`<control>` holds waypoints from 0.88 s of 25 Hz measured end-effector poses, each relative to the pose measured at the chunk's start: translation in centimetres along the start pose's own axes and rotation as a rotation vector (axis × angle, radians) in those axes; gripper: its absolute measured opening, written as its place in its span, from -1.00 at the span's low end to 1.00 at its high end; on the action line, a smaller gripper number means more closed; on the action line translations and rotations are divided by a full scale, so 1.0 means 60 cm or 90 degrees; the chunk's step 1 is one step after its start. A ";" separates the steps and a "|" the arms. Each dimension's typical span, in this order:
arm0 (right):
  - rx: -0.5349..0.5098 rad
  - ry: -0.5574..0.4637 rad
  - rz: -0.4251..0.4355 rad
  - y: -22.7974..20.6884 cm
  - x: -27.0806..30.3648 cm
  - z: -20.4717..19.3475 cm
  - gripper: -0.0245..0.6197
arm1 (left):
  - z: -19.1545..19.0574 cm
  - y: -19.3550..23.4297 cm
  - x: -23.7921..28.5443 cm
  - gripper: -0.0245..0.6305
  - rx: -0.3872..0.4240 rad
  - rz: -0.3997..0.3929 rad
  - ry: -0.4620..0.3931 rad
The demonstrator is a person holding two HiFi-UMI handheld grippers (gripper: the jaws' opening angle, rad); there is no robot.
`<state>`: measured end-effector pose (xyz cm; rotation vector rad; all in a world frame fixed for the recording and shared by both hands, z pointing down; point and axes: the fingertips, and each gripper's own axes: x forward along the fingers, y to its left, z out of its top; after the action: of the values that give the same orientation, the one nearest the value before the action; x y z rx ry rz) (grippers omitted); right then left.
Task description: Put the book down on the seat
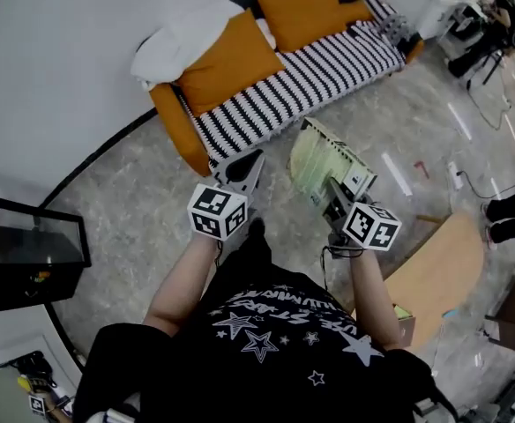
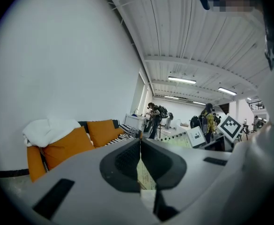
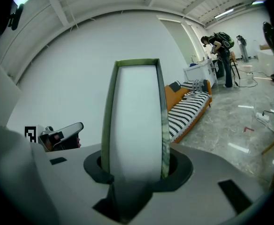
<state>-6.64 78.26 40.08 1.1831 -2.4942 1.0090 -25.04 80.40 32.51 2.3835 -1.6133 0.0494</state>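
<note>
Pale-green thick book [image 1: 321, 159] sits clamped in the right gripper [image 1: 335, 192] — the black-and-white striped sofa seat [image 1: 310, 73] lies just above it, upper centre; left gripper [image 1: 240, 173] is closed, empty.

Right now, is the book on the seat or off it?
Off it. The right tongs grip the book in the air above the floor, short of the striped seat.

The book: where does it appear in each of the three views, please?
Head view: book just right of centre.
Left gripper view: book right of centre, beyond the closed jaws.
Right gripper view: book at centre, clamped between the jaws.
Shared landmark: the sofa with orange cushions.
</note>
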 end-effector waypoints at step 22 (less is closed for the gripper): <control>0.015 -0.014 -0.082 -0.010 0.191 0.129 -0.40 | 0.069 0.183 0.182 -0.90 -0.014 -0.093 0.013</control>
<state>-12.97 65.95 39.71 1.3494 -2.3923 0.9986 -31.39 65.69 32.55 2.4686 -1.4181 0.0278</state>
